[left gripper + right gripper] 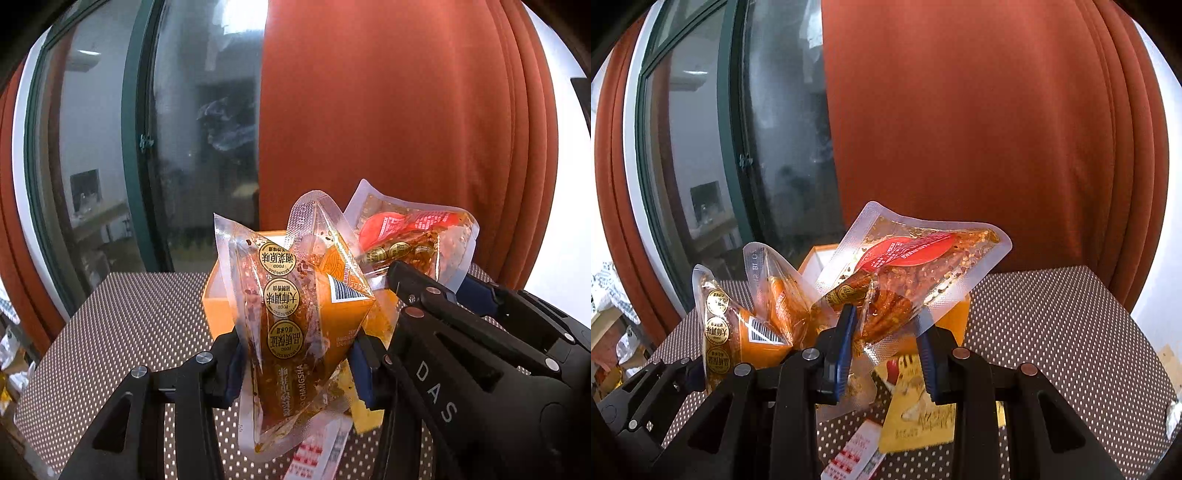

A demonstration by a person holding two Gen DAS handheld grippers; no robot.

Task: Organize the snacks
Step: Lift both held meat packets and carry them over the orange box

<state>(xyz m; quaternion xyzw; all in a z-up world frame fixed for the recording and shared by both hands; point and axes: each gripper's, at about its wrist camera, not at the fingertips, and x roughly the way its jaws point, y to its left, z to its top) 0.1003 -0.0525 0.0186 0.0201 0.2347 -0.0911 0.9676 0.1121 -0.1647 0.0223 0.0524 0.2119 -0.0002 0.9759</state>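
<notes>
Orange box (218,302): open, on the dotted bench (122,332), before the red curtain (388,110).
Left gripper (295,363): jaws clamped on an orange snack pouch (295,325) with gold seals, held above the bench just in front of the box.
Right gripper (886,343): jaws clamped on a red-label snack pouch (908,266), beside the first pouch, in front of the box.
Yellow packet (919,413) and white packet (853,458): flat on the bench, nearer than the box.

Two snack pouches (295,321) (908,280) hang side by side above the worktop (122,332), an open box (218,306) behind at twelve o'clock
</notes>
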